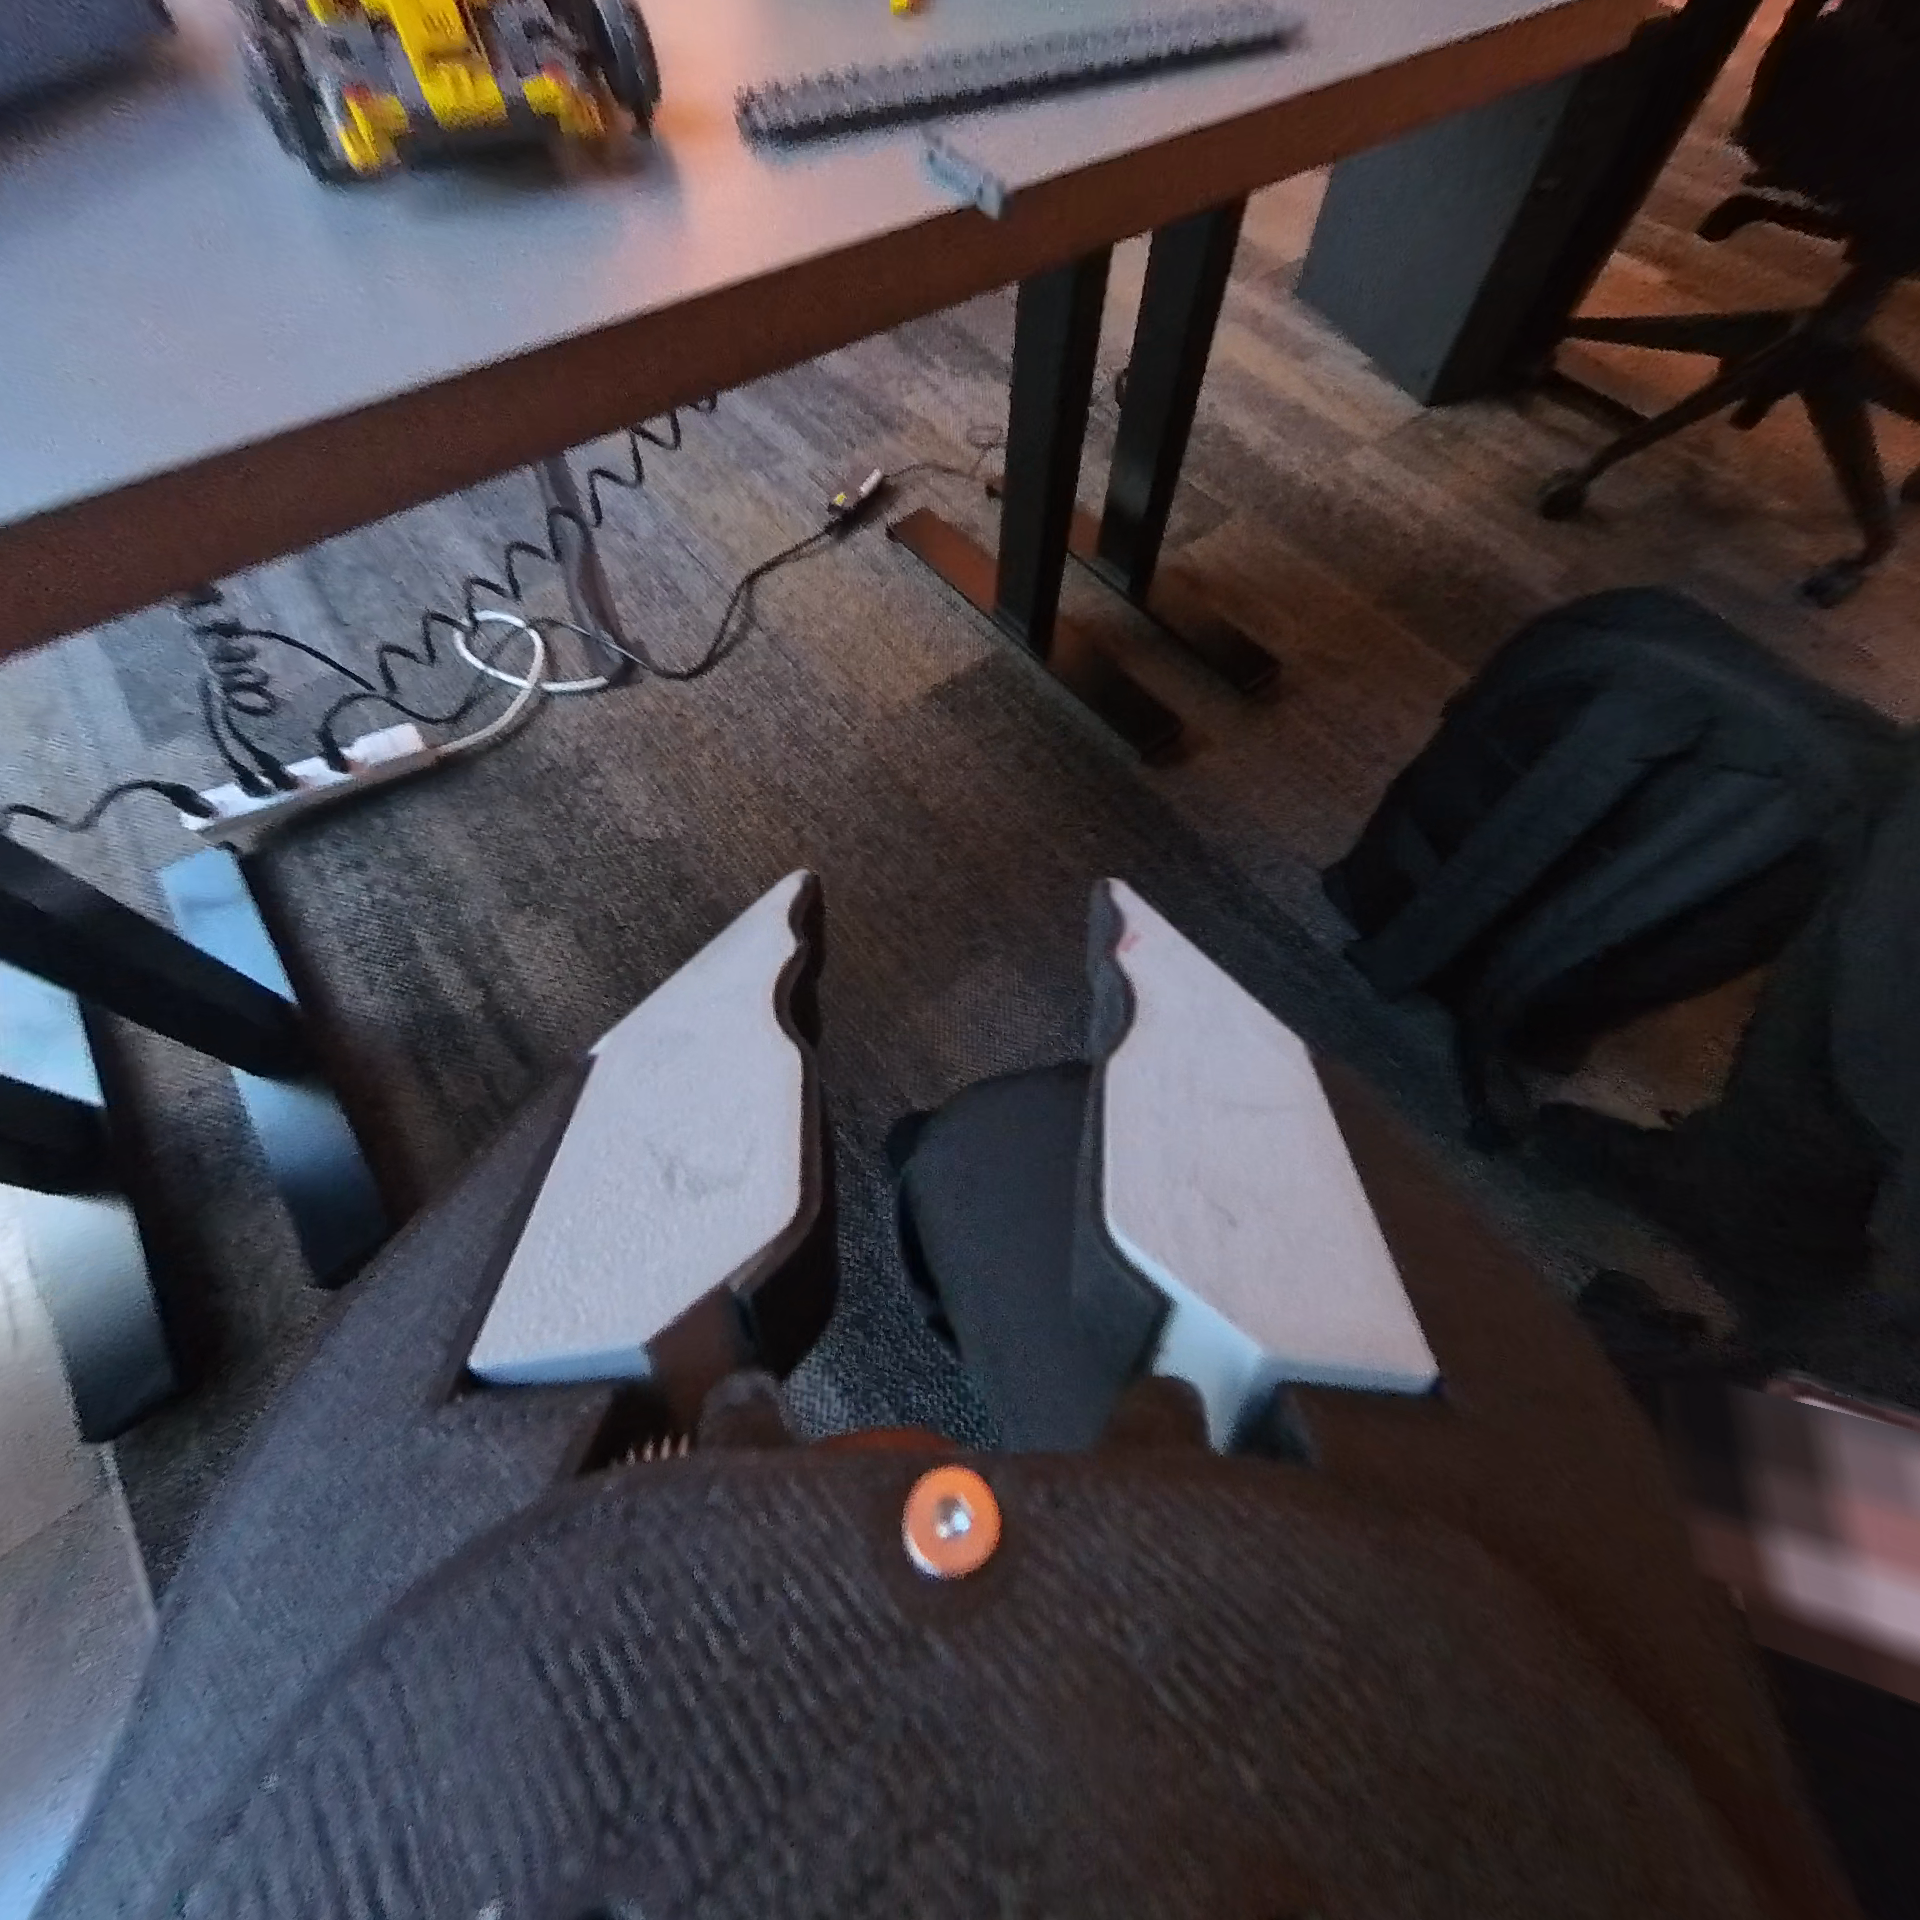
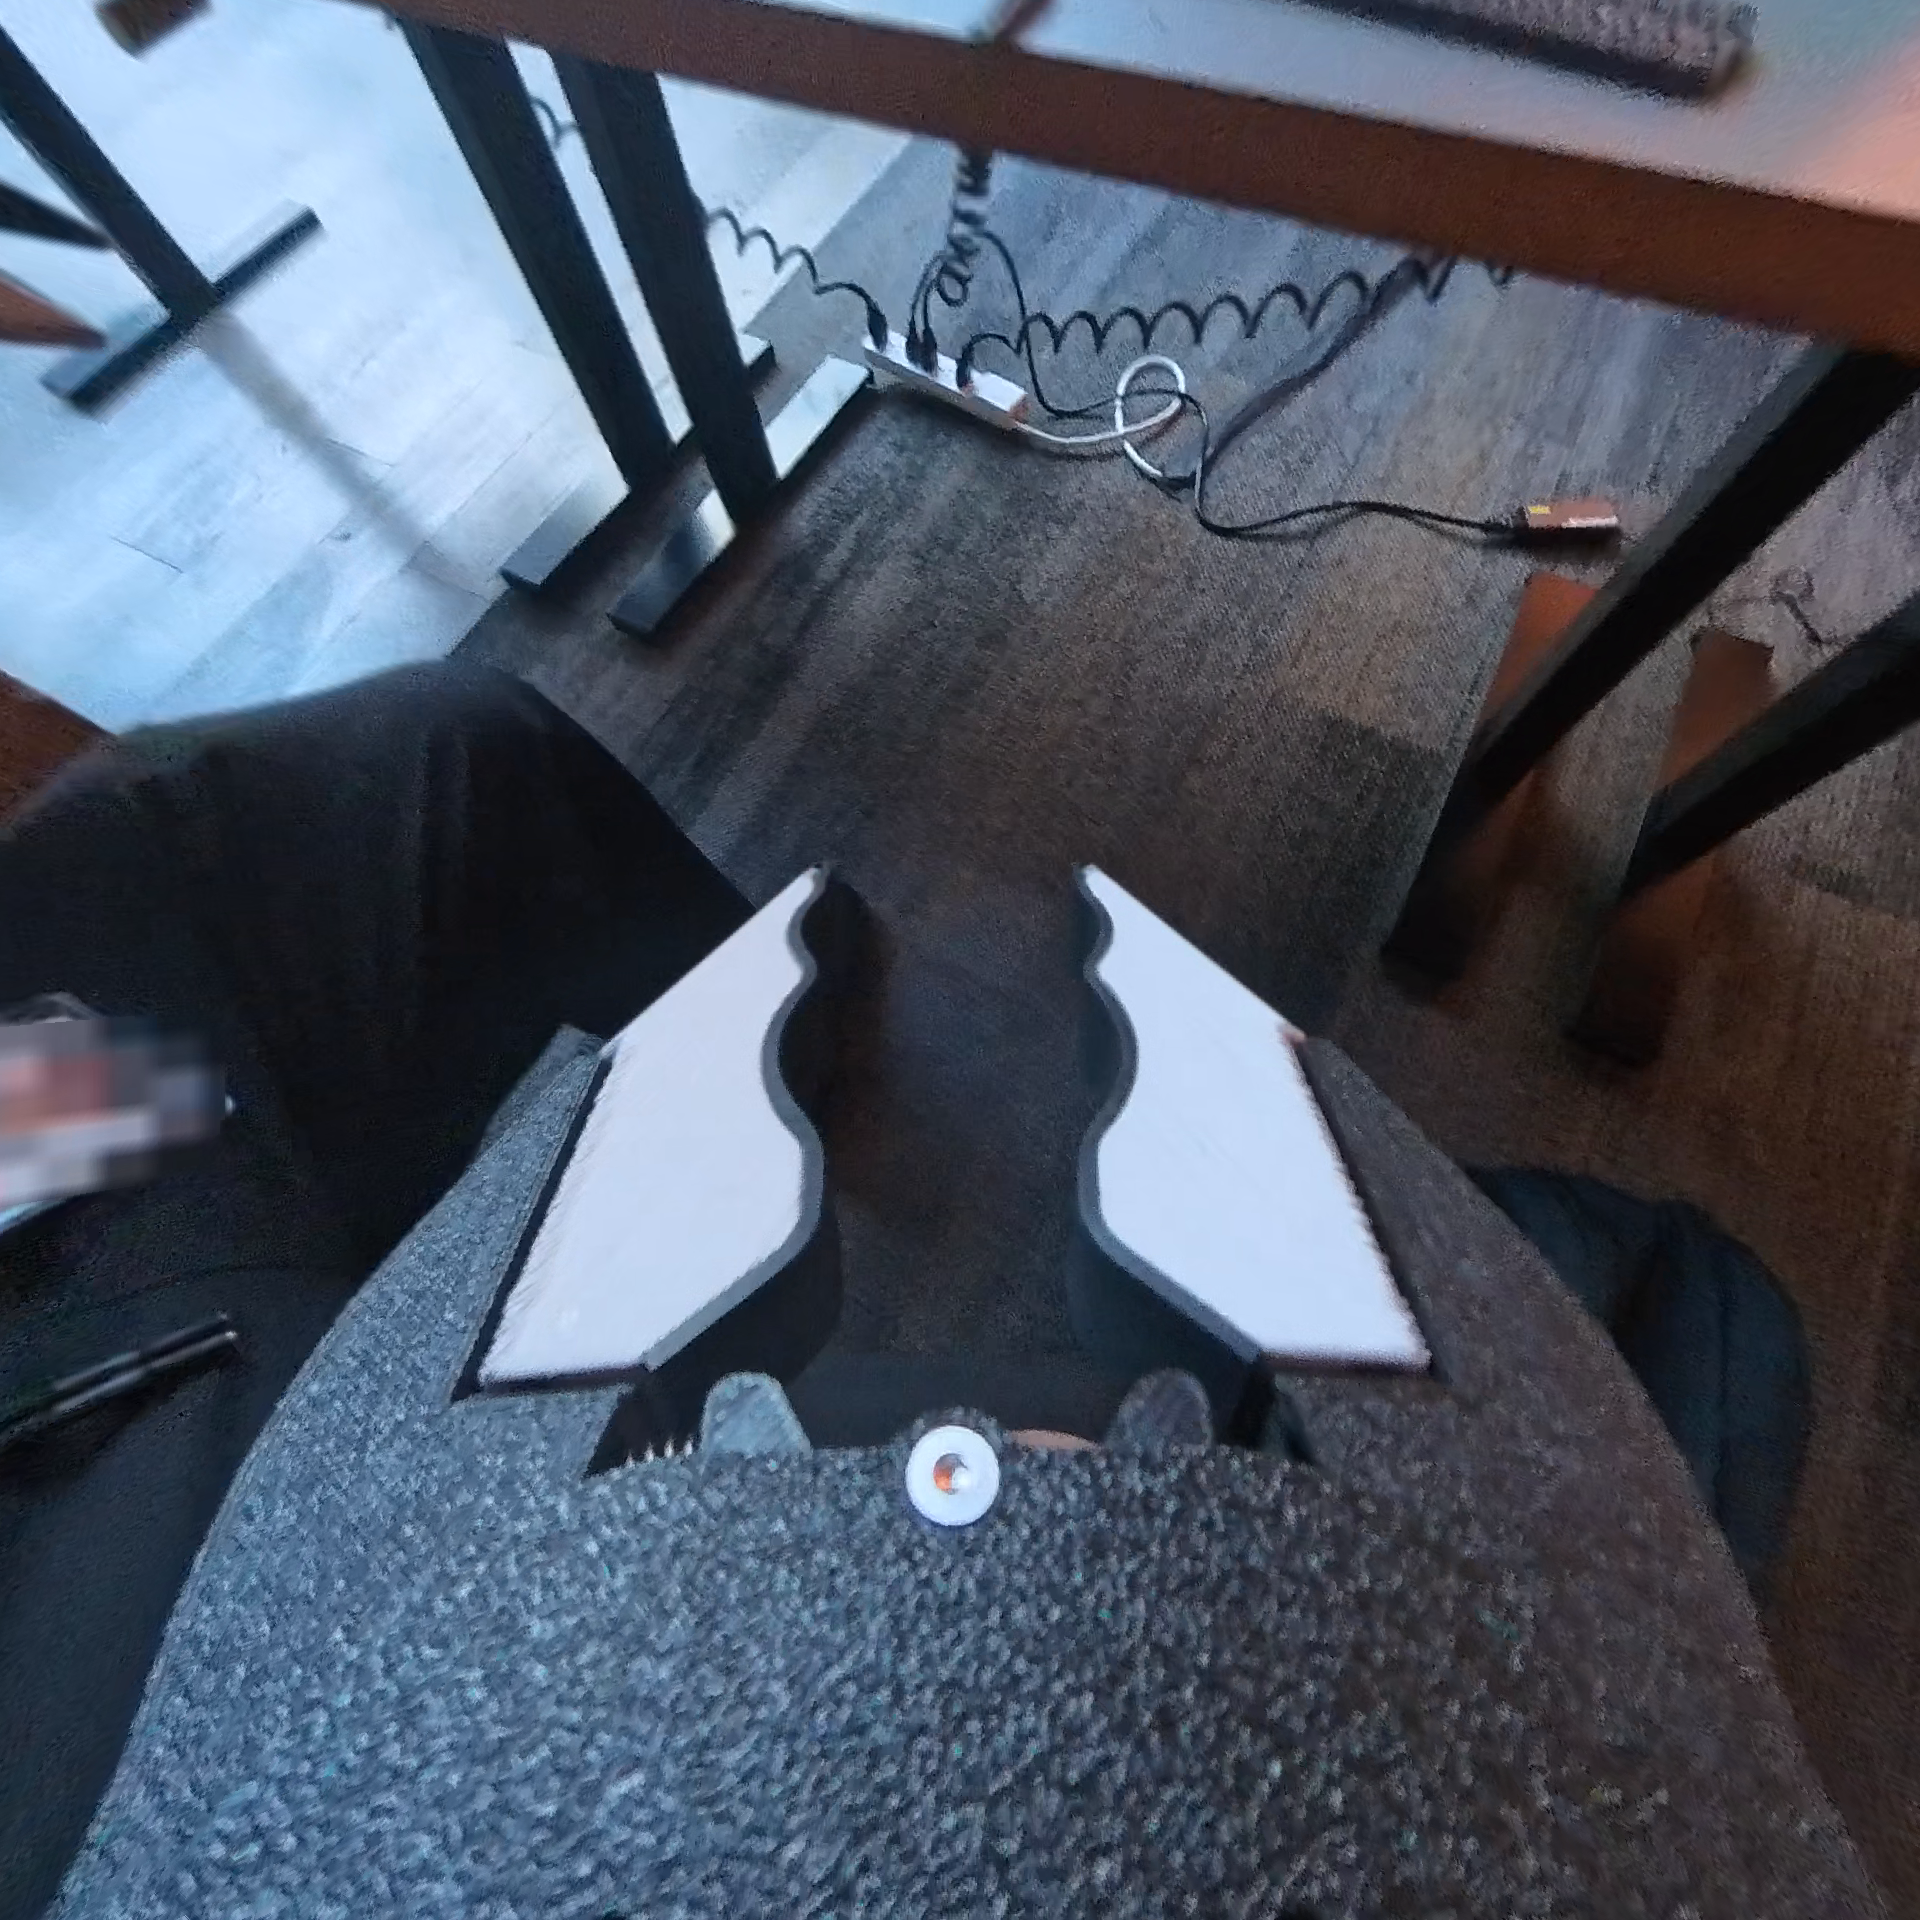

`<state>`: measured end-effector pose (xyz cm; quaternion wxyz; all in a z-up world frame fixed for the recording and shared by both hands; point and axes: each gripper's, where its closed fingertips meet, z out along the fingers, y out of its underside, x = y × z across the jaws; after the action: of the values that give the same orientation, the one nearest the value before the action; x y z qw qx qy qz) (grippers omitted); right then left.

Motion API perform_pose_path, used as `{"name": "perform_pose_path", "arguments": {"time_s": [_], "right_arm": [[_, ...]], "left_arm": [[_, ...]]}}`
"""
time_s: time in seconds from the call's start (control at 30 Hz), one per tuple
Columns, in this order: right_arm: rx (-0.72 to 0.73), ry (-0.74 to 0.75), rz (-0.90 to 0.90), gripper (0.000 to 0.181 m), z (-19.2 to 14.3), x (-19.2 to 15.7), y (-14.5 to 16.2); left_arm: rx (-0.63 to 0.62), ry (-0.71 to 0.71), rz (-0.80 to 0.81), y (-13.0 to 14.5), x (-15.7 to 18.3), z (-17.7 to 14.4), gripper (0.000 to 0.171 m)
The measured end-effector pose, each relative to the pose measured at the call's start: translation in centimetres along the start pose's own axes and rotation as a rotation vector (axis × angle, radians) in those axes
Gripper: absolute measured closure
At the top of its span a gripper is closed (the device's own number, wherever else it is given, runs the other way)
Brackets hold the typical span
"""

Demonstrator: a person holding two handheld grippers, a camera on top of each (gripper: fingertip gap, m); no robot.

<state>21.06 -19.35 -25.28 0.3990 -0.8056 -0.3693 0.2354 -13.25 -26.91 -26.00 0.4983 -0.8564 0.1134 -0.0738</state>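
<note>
While both grippers hang below desk height over the carpet, neither carries anything. Left gripper (image 1: 956, 935): jaws apart, nothing between them but carpet (image 1: 935, 748) and, lower down, a dark-clad foot or leg, too blurred to say which. Right gripper (image 2: 956, 914): jaws likewise apart and empty, carpet showing through the gap; a dark sleeve or trouser leg (image 2: 343, 894) lies just to its left.

Nearest to the left gripper is a dark backpack (image 1: 1590, 821), slumped on the floor to the right, near the desk's black leg (image 1: 1070, 447). It looks shut; contents cannot be told.

On the desk (image 1: 312, 343), well apart from both grippers, stands a yellow-and-grey brick-built vehicle (image 1: 447, 83) on its wheels, with a long dark studded strip (image 1: 1018, 68) lying flat beside it and a small grey piece (image 1: 966, 177) at the very edge, partly overhanging, so judged easy to knock off.

Under the desk a white power strip (image 2: 945, 379) lies on the floor with several black plugs in it; coiled black cables (image 2: 1195, 322) hang to it from above, presumably slack for a height-adjustable desk. One loose black lead ends in a small plug (image 2: 1569, 516) on the carpet
</note>
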Motion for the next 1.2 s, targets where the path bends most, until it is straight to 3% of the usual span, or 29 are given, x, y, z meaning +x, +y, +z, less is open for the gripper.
{"name": "perform_pose_path", "arguments": {"time_s": [0.13, 0.23, 0.4, 0.53, 0.63, 0.8, 0.97, 1.2], "right_arm": [[0.065, -0.078, 0.002, 0.135, -0.4, -5.3, -2.9], [0.063, -0.107, -0.037, 0.131, -0.4, -7.9, -2.3], [-0.009, -0.146, -0.098, 0.128, 1.6, -8.5, 0.5], [-0.032, -0.170, -0.245, 0.126, 6.3, -7.4, 0.3], [-0.014, -0.120, -0.384, 0.126, 11.7, -5.1, -2.3], [0.036, 0.030, -0.592, 0.129, 19.3, -0.2, -11.2], [-0.010, 0.143, -0.850, 0.128, 25.2, 2.2, -16.5], [0.010, 0.153, -1.053, 0.130, 27.1, 1.6, -17.8]], "left_arm": [[-0.008, 0.022, 0.010, 0.3, 3.3, -3.7, 0.119], [-0.016, 0.075, -0.006, 1.7, 6.3, -4.4, 0.117], [-0.050, 0.093, -0.064, 5.6, 9.3, -5.4, 0.114], [-0.089, 0.063, -0.061, 9.4, 9.2, -6.4, 0.114], [-0.103, 0.031, -0.103, 11.7, 8.2, -6.1, 0.114], [-0.190, 0.024, -0.152, 14.0, 5.0, -4.0, 0.115], [-0.125, 0.026, -0.175, 9.7, -0.2, -2.1, 0.114], [-0.006, 0.009, -0.018, 1.0, -5.8, 1.2, 0.114]]}}
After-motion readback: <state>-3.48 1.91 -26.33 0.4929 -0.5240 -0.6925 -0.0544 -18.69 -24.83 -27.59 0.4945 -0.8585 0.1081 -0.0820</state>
